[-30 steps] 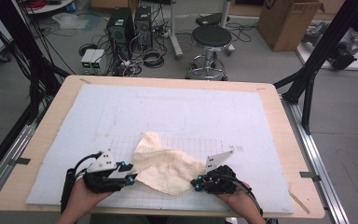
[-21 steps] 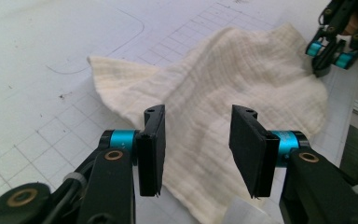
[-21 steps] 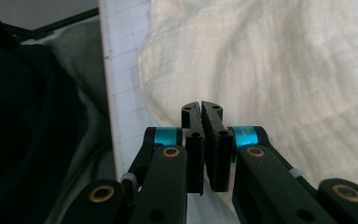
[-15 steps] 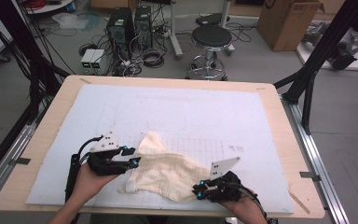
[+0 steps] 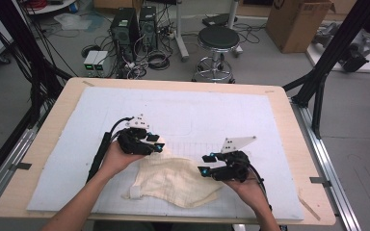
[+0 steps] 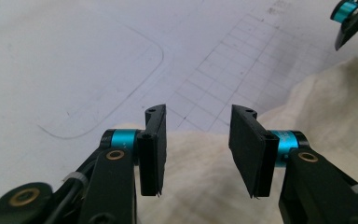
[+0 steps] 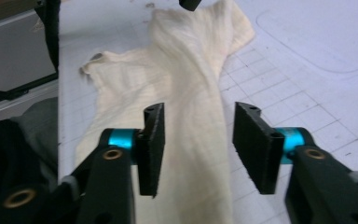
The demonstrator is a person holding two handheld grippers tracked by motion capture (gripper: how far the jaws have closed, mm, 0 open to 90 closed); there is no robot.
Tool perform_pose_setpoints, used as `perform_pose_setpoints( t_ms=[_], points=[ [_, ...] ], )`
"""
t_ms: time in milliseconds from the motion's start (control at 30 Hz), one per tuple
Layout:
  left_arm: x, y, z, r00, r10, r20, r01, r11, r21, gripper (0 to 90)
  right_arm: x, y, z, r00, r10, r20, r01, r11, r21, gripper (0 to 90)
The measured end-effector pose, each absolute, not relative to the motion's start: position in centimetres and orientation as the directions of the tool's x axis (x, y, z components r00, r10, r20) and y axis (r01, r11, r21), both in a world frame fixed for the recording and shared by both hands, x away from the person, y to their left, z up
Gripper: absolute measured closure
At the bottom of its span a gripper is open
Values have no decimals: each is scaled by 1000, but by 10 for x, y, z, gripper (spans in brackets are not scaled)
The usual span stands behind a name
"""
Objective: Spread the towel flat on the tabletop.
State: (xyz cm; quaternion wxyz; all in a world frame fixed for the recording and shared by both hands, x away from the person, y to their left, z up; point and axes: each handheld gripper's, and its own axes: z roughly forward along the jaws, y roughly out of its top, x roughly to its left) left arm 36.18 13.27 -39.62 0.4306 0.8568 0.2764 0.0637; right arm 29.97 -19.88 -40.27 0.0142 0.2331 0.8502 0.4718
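A crumpled cream cloth (image 5: 173,180) lies on the white gridded mat (image 5: 221,110) near the table's front edge. My left gripper (image 5: 158,143) hovers at the cloth's far left corner. In the left gripper view its jaws (image 6: 196,149) stand open and empty, with the cloth (image 6: 307,107) beneath them. My right gripper (image 5: 205,164) is at the cloth's right side. Its jaws (image 7: 198,144) have just been opening and now stand apart above a long fold of the cloth (image 7: 191,70), with nothing pinched.
The mat covers a wooden table (image 5: 43,144) with metal rails along its sides. Beyond the far edge are a black stool (image 5: 217,38), computer towers with cables (image 5: 130,24) and a cardboard box (image 5: 294,19). Black frame posts (image 5: 327,62) stand at the right.
My right gripper has let go of the cloth and lifted a little. My left gripper has moved away from the front edge to the cloth's far corner. The cloth now lies flatter and nearer the front.
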Motion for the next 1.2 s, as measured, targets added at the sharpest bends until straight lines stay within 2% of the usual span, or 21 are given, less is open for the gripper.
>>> perform_pose_setpoints(
  t_ms=[100,133,167,233,267,300,333,400,600,833,900,933,967,1000,1100,1200],
  points=[
    [366,133,-404,841,523,-136,434,-503,747,530,310,-191,-413,-888,404,221,409,474,780,510],
    [367,132,-406,838,528,-140,445,-511,735,556,314,-187,-417,-890,399,219,413,505,758,549],
    [367,132,-407,839,527,-139,450,-526,722,556,314,-187,-417,-890,399,219,413,505,758,549],
    [368,133,-412,839,527,-139,465,-560,686,671,316,-185,-421,-893,388,228,416,519,747,644],
    [368,134,-413,837,532,-123,463,-572,677,805,315,-182,-422,-905,361,225,399,536,744,797],
    [365,135,-414,836,541,-91,450,-580,679,805,315,-182,-422,-905,361,225,399,536,744,797],
    [363,139,-415,835,542,-92,446,-570,690,869,312,-181,-421,-912,350,213,382,542,748,838],
    [359,146,-414,830,550,-93,447,-555,702,893,307,-180,-417,-921,343,185,355,545,759,859],
    [332,164,-402,840,539,-67,408,-545,733,896,283,-179,-399,-930,345,127,307,536,786,860],
    [309,171,-397,848,525,-71,385,-520,762,893,248,-162,-404,-950,289,120,273,579,768,858],
    [309,169,-394,844,529,-87,391,-496,775,829,241,-158,-407,-956,272,114,259,592,763,857],
    [311,166,-391,841,533,-89,391,-487,781,746,231,-151,-410,-961,246,126,254,607,753,854],
    [311,163,-390,839,536,-88,392,-486,781,746,231,-151,-410,-961,246,126,254,607,753,854],
    [313,159,-390,836,544,-78,389,-486,783,666,223,-145,-413,-967,222,122,237,626,743,849],
    [317,151,-396,830,554,-59,399,-517,757,636,218,-141,-415,-970,207,125,230,632,740,839],
    [316,150,-404,824,565,-52,422,-550,721,637,213,-138,-416,-973,192,126,222,646,730,784]
  ],
)
